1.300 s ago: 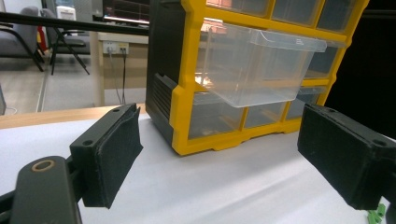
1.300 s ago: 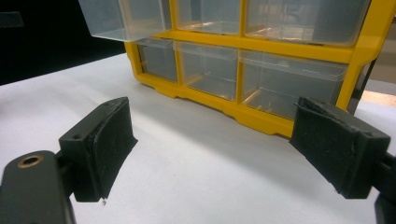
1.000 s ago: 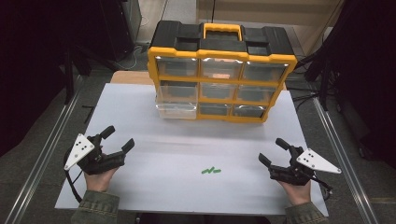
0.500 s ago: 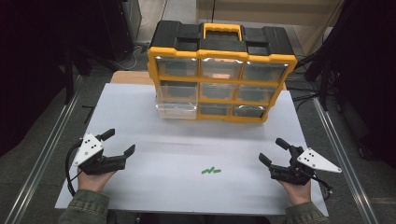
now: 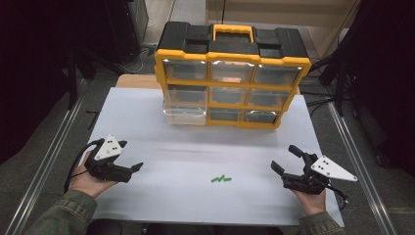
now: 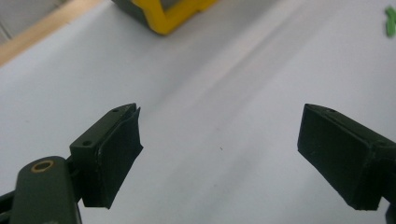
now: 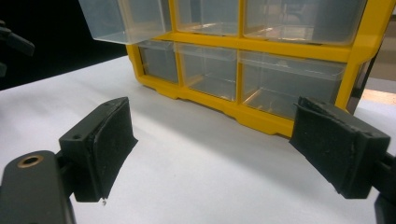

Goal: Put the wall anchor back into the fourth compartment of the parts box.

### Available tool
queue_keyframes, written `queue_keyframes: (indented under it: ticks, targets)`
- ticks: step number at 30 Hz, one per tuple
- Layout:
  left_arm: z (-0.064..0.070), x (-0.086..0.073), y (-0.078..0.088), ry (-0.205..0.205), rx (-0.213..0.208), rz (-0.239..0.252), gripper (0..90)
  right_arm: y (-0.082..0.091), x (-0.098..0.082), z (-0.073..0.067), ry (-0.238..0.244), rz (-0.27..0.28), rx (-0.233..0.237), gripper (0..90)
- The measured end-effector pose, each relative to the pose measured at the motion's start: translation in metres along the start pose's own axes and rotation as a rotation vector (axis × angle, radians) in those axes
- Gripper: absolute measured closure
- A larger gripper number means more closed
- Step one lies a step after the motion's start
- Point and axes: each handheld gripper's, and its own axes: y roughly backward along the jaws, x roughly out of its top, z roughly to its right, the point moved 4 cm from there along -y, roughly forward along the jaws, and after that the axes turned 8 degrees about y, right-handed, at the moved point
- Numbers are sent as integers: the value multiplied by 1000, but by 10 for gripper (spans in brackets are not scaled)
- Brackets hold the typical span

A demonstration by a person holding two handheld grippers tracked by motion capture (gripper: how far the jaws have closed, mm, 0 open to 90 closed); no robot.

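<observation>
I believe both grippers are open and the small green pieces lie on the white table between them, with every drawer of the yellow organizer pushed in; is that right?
Not quite: one drawer, bottom left of the yellow organizer, is pulled out, as the high view shows. The left gripper and right gripper are open, with the green pieces between them.

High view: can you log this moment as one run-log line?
left gripper: open, empty | right gripper: open, empty | green pieces: on table between grippers | organizer: bottom-left drawer pulled out

The small green pieces (image 5: 221,179) on the white table (image 5: 147,122) are too small in the high view to identify; the left gripper view cuts one off at its right edge. The organizer's (image 7: 261,60) top lies beyond the right gripper view's frame.
</observation>
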Motion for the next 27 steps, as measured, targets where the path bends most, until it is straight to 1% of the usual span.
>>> queue_keyframes:
  ticks: [3,5,7,8,9,10,11,12,13,14,15,16,17,20,22,23,25,27]
  targets:
    - [7,0,-8,-29,-33,-75,137,-1,-1,0,7,-5,3,138]
    - [13,0,-14,-72,-40,-126,137,-1,-1,0,12,-5,3,138]
    - [19,-1,-19,-101,-52,-179,137,-1,-1,0,9,-6,2,138]
    - [22,-3,-22,-121,-57,-221,137,-1,-1,0,9,-6,1,139]
    - [22,-3,-22,-121,-57,-221,137,-1,-1,0,9,-6,0,138]
    - [26,-4,-25,-154,-61,-283,137,0,-1,-1,8,-8,0,138]
    - [27,-3,-25,-162,-63,-303,137,0,-1,-1,7,-7,1,138]
    - [27,-3,-25,-162,-63,-303,137,0,-1,-1,7,-7,1,138]
    - [27,-2,-25,-164,-61,-330,137,0,-1,-1,6,-7,1,138]
    - [25,0,-25,-165,-64,-386,137,0,0,-1,7,-5,0,138]
    - [25,0,-25,-165,-64,-386,137,1,0,-1,4,-4,1,139]
    - [24,1,-25,-170,-65,-418,137,1,0,-1,4,-4,1,139]
    - [23,2,-24,-175,-70,-465,137,1,0,-1,4,-2,1,138]
    - [20,5,-22,-209,-49,-547,137,1,0,-1,4,-3,2,138]
    - [18,7,-20,-206,-44,-554,137,1,0,-1,5,-3,2,138]
    - [16,10,-18,-190,-39,-539,137,1,0,0,3,-2,1,138]
    - [14,11,-16,-196,-36,-530,137,1,0,0,3,-1,0,138]
    - [14,11,-16,-192,-40,-522,137,1,0,0,4,-1,1,138]
